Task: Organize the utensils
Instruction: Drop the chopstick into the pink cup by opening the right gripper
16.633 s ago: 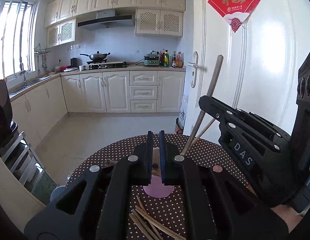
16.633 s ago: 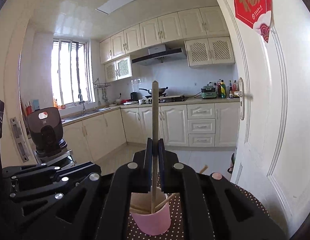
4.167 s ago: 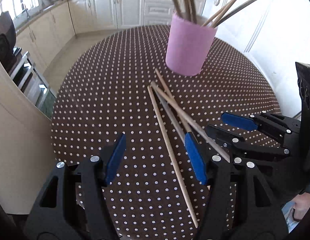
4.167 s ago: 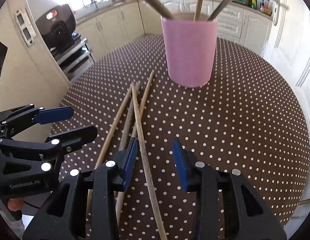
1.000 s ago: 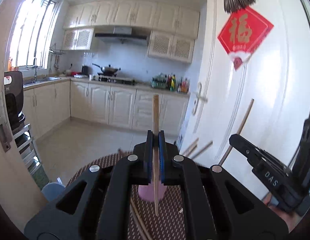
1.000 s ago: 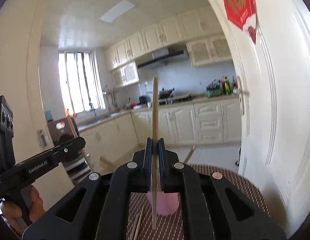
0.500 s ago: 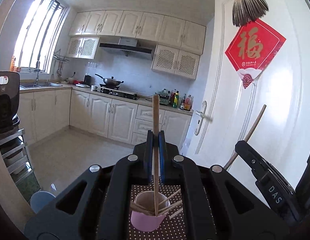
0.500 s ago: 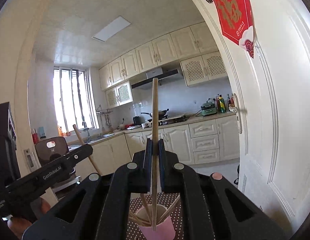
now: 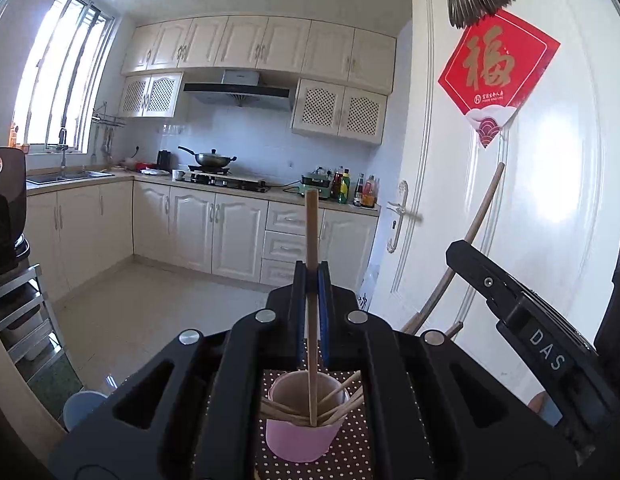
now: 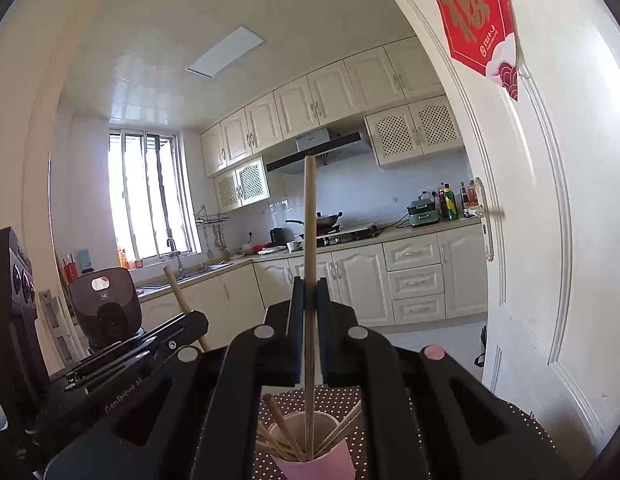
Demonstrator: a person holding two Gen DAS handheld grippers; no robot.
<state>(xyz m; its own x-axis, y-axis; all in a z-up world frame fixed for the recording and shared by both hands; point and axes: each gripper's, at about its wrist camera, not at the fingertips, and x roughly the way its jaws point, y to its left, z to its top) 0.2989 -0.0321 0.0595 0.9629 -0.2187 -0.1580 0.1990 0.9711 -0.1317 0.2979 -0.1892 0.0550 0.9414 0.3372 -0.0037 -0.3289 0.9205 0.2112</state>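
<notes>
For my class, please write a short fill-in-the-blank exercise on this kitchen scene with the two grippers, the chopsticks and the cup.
1. The left gripper is shut on a ____.
2. The cup under both grippers is ____ in colour.
3. The chopstick in the right gripper has its lower end inside the ____.
4. The tablecloth is brown with white ____.

Missing words: chopstick; pink; cup; dots

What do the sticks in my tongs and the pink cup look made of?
Both held chopsticks, left and right, look like bare wood or bamboo: matte tan, no shine. The pink cup looks like plastic, possibly silicone: smooth, evenly colored, thin rim. The tablecloth seems a brown dotted fabric or vinyl.
</notes>
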